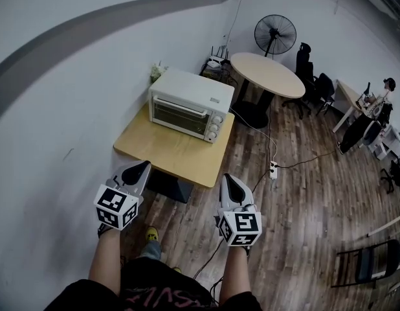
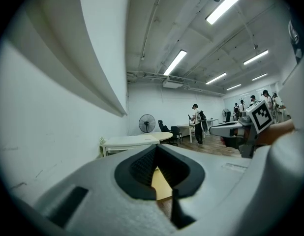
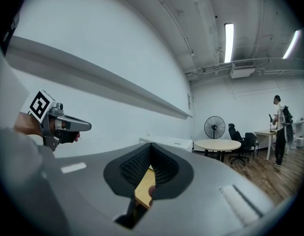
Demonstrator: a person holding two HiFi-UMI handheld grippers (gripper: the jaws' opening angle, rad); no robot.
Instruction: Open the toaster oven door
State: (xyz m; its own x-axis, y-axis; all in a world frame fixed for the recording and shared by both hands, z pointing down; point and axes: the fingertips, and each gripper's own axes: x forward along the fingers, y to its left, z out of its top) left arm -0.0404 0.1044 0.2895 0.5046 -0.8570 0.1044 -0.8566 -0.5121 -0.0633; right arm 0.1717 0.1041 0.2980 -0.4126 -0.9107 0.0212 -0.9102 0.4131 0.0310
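Observation:
A white toaster oven (image 1: 189, 104) stands at the back of a small wooden table (image 1: 167, 154) against the wall, its glass door closed with the handle along the top and knobs on the right. It also shows far off in the left gripper view as the toaster oven (image 2: 127, 143). My left gripper (image 1: 138, 170) hangs at the table's near left corner, shut and empty. My right gripper (image 1: 234, 186) is held off the table's near right corner over the floor, also shut with nothing in it. Both are well short of the oven.
A round table (image 1: 266, 73) and a standing fan (image 1: 275, 35) lie beyond the oven. A power strip (image 1: 272, 170) with cables lies on the wood floor to the right. Office chairs (image 1: 314, 83), desks and a person (image 1: 383, 96) are at the far right. A folding chair (image 1: 375, 261) stands lower right.

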